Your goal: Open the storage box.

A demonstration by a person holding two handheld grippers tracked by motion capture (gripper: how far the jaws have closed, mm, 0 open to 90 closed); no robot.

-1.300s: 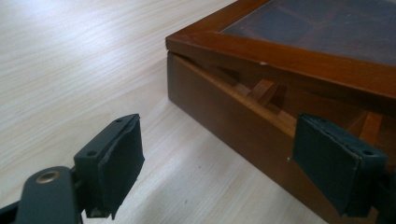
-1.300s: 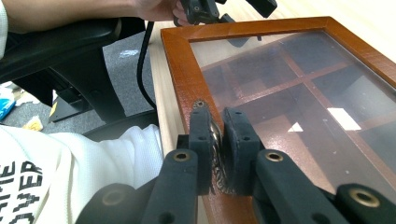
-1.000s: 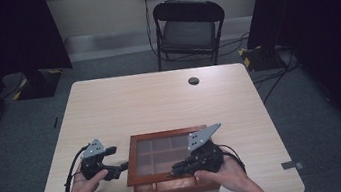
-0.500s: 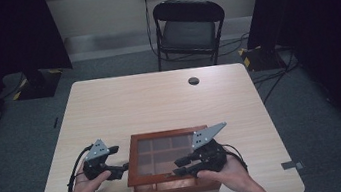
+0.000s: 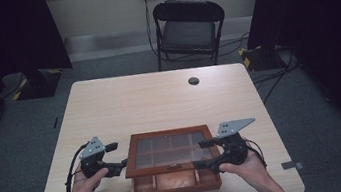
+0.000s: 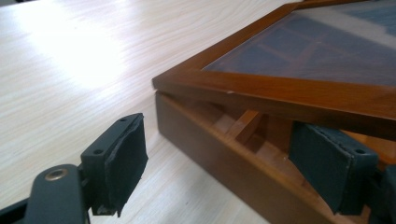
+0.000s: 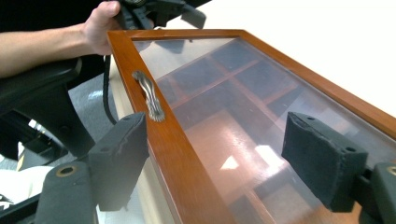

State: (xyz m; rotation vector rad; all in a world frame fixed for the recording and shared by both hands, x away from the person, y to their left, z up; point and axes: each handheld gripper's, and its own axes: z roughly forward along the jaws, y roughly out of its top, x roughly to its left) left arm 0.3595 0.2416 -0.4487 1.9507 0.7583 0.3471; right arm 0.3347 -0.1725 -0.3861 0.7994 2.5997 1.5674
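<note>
Lower left of the high view, the left gripper stands apart at the wooden box's left corner, one pad tucked under the raised glass lid, gripping nothing. Lower centre sits that one box, lid ajar. Lower right, the right gripper has just been opening, jaws straddling the lid's front rail by its single metal handle, pads clear. Risk: unsupported, the lid may drop shut.

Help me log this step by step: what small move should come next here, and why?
Probably close the right tongs on the lid's front rail. Their jaws have just been opening and now straddle that rail beside the metal handle without pressing it, while the lid sits ajar above the box.
</note>
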